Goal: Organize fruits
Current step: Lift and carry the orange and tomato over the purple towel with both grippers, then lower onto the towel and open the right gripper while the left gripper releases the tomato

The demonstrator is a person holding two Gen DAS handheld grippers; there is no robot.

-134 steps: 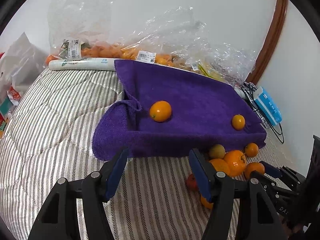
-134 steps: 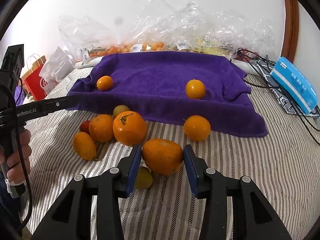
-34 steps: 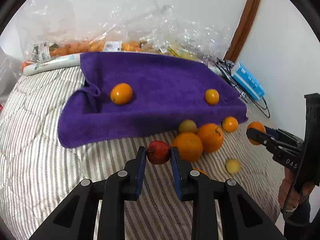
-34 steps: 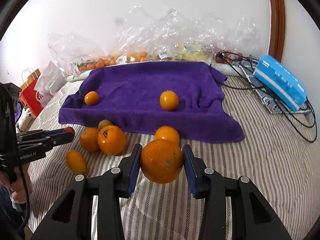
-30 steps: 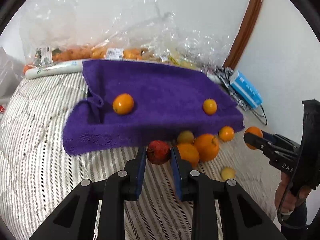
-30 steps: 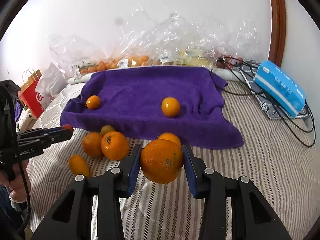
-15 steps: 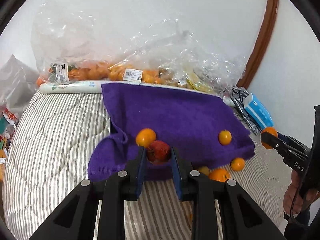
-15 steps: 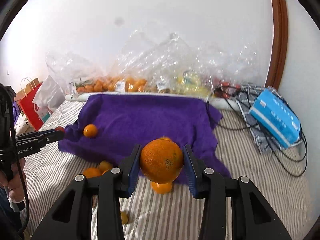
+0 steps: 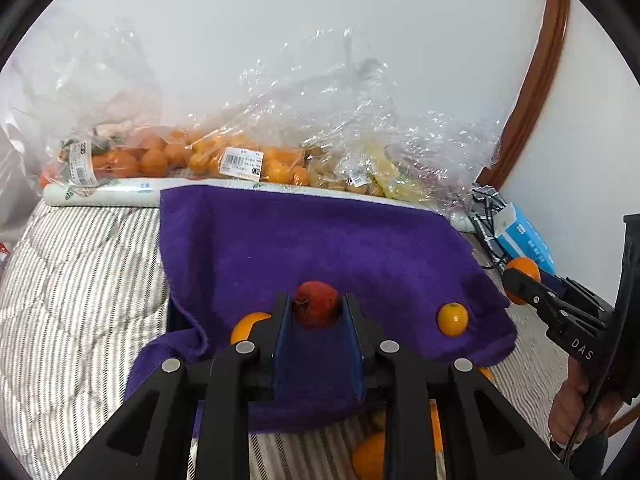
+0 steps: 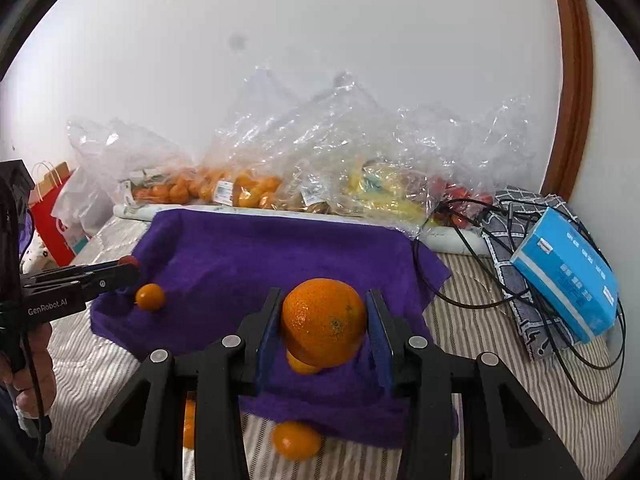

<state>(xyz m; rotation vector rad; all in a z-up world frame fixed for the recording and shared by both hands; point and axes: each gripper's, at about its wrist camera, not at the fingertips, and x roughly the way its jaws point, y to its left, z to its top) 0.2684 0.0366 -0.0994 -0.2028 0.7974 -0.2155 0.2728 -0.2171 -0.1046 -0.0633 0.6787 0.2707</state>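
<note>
The left hand-held gripper [image 9: 317, 312] is clamped on a small dark-red round fruit [image 9: 316, 304] at lower centre. The right hand-held gripper [image 10: 324, 326] pinches a large round orange [image 10: 324, 322]. Both hover above the purple terry towel [image 10: 248, 256] on the striped bed [image 9: 76, 280].

The left gripper [image 9: 316, 314] is matte black plastic with angular, triangular cut-out arms, blue pads lining the inner faces of its fingers [image 9: 282, 336], and round silver screws along the linkage. The right gripper [image 10: 324, 322] has the same black frame, blue pads and silver screws. Seen from the other camera, each shows white lettering on its side, "GenRobot.AI" and "DAS". A bare-skinned hand [image 10: 30, 364] grips a black handle with a thin black cable beside it.
</note>
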